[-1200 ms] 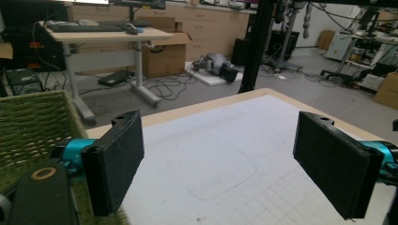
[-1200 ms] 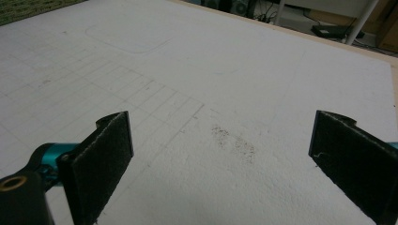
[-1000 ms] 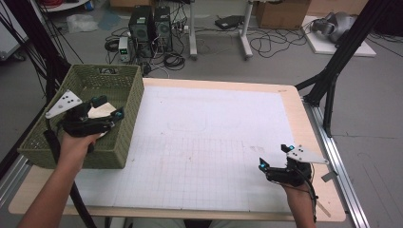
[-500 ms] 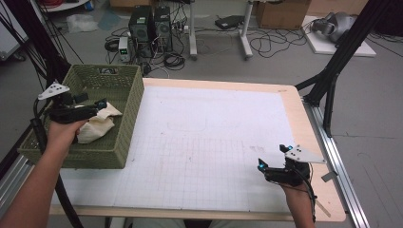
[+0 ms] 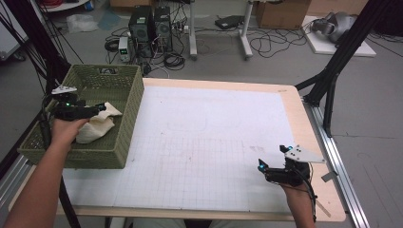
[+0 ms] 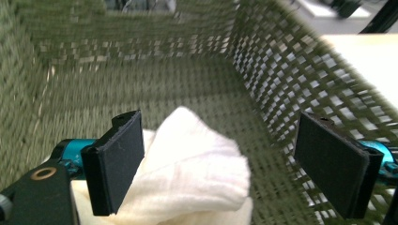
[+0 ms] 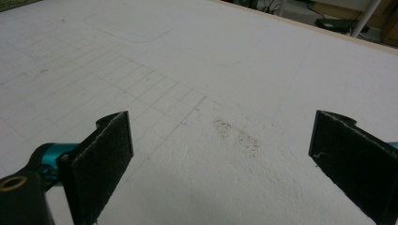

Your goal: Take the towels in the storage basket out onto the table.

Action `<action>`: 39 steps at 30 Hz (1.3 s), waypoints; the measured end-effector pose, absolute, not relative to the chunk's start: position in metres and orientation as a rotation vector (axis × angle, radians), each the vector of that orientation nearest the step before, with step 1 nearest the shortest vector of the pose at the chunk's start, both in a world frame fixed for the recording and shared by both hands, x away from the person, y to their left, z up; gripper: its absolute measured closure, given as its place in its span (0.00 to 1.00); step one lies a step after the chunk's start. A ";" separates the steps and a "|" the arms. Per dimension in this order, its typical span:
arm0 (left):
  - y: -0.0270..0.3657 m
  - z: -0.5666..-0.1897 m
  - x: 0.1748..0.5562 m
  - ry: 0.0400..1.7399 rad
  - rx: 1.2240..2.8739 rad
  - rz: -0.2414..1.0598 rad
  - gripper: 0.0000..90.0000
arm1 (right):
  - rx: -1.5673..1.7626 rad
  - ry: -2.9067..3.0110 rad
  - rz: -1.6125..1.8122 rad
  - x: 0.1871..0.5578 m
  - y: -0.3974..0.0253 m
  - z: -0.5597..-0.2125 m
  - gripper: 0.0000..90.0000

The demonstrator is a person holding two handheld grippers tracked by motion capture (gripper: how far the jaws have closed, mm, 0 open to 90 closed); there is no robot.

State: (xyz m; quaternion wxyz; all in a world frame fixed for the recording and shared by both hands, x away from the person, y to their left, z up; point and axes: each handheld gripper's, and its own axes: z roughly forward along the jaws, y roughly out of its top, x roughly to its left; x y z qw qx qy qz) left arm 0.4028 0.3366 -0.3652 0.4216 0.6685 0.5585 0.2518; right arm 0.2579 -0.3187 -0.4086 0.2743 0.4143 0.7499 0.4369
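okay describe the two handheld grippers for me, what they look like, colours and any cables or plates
Both the left gripper and the right gripper have black bodies with teal metal parts and a small teal light. Each carries a pale grey three-cornered plate on top and two flat, rectangular black jaws with a matte, felt-like face. A black cable trails from each along the forearm. The forearms are bare, with no sleeves showing.

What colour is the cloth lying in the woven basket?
Cream white; the cloth shows best in the left gripper view, inside the olive-green basket.
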 end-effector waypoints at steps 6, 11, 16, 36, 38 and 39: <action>0.339 -0.379 0.413 1.516 1.749 0.600 0.20 | 1.109 2.021 1.174 0.258 -0.320 -0.409 0.06; 0.341 -0.387 0.417 1.609 1.784 0.606 0.22 | 1.122 2.021 1.174 0.256 -0.322 -0.409 0.06; 0.342 -0.395 0.420 1.696 1.864 0.562 0.23 | 1.125 2.013 1.172 0.254 -0.325 -0.409 0.06; 0.329 -0.407 0.423 1.713 2.154 0.484 0.49 | 1.130 2.014 1.168 0.253 -0.326 -0.410 0.06; 0.328 -0.405 0.422 1.703 2.156 0.467 0.62 | 1.136 2.013 1.169 0.252 -0.326 -0.409 0.06; 0.328 -0.404 0.422 1.700 2.145 0.453 0.69 | 1.139 2.012 1.171 0.252 -0.326 -0.409 0.06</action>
